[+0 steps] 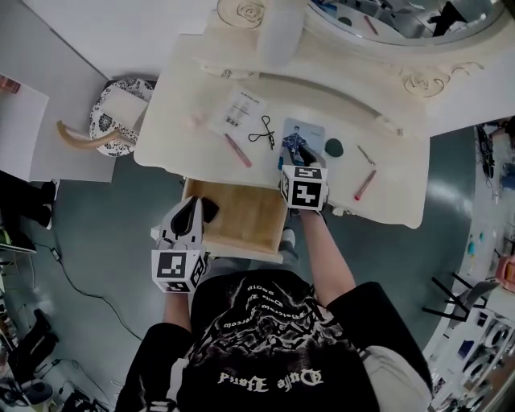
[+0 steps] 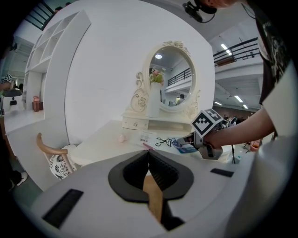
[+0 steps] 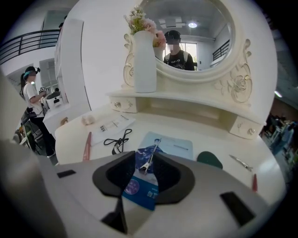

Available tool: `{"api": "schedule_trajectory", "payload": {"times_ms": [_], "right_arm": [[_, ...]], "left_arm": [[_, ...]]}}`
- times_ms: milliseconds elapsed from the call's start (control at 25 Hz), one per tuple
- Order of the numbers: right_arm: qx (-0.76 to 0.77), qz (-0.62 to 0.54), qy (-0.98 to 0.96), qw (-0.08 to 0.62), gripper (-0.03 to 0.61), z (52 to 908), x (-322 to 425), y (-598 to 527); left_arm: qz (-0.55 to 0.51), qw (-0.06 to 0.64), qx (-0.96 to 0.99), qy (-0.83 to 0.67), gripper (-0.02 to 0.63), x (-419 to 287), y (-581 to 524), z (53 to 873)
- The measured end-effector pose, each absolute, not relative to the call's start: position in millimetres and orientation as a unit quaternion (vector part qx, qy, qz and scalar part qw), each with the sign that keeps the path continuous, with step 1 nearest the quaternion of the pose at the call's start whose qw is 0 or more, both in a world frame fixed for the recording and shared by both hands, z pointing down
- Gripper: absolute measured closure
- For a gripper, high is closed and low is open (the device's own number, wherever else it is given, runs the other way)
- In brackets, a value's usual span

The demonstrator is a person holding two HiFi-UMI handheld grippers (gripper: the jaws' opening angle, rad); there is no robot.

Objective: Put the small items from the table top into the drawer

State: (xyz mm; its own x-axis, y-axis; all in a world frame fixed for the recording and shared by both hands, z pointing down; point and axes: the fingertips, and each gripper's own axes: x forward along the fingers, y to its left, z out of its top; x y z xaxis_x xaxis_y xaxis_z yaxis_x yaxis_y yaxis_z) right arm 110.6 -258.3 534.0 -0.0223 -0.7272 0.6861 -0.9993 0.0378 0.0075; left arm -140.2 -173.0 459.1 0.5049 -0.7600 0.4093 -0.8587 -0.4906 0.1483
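Spanning the head view is a cream dressing tabletop [image 1: 338, 96]. An oval mirror [image 1: 402, 16] runs along its back edge and a tall white vase [image 3: 145, 56] stands near the back left corner. A patterned stool [image 1: 121, 121] sits off the left end. Under the front edge, left of the middle, a wooden drawer [image 1: 249, 217] stands pulled out.

The left claw [image 1: 197, 208] points down into the drawer's front left corner. Its jaws meet at the tips with nothing held, and the drawer's wood shows behind them. The right claw [image 1: 296, 158] hangs over the middle of the front edge with its jaws apart. They straddle a thin silver clip [image 3: 150, 160] without pressing on it. The clip lies on a blue packet [image 1: 312, 130], which is flat on the tabletop.

All the small items are on the tabletop:
- A white paper card [image 1: 239, 109] lies left of the middle.
- A black looped tool [image 1: 264, 130] lies between the card and the packet.
- A pink stick [image 1: 238, 150] lies in front of the card, toward the front edge.
- A second pink stick [image 1: 364, 185] lies near the front right corner.
- Metal tweezers [image 1: 366, 155] lie just behind the second stick.
- A dark green oval [image 1: 334, 148] lies just right of the packet.
- A small pink lump [image 1: 195, 121] rests near the left edge.
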Motion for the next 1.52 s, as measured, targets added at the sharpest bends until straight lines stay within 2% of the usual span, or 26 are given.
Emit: {"api": "schedule_trajectory", "payload": {"times_ms": [560, 720, 1520], "right_arm": [[0.647, 0.289, -0.646, 0.283, 0.476, 551.2, 114.6, -259.2], [0.653, 0.287, -0.639, 0.288, 0.528, 553.7, 119.0, -257.7], [0.652, 0.270, -0.660, 0.259, 0.534, 536.6, 126.2, -246.0]], "left_arm": [[0.146, 0.177, 0.848, -0.478, 0.598, -139.0, -179.7, 464.0], [0.144, 0.180, 0.849, -0.476, 0.598, -134.6, -179.0, 464.6], [0.146, 0.171, 0.845, -0.486, 0.598, -128.1, -168.7, 460.6]]}}
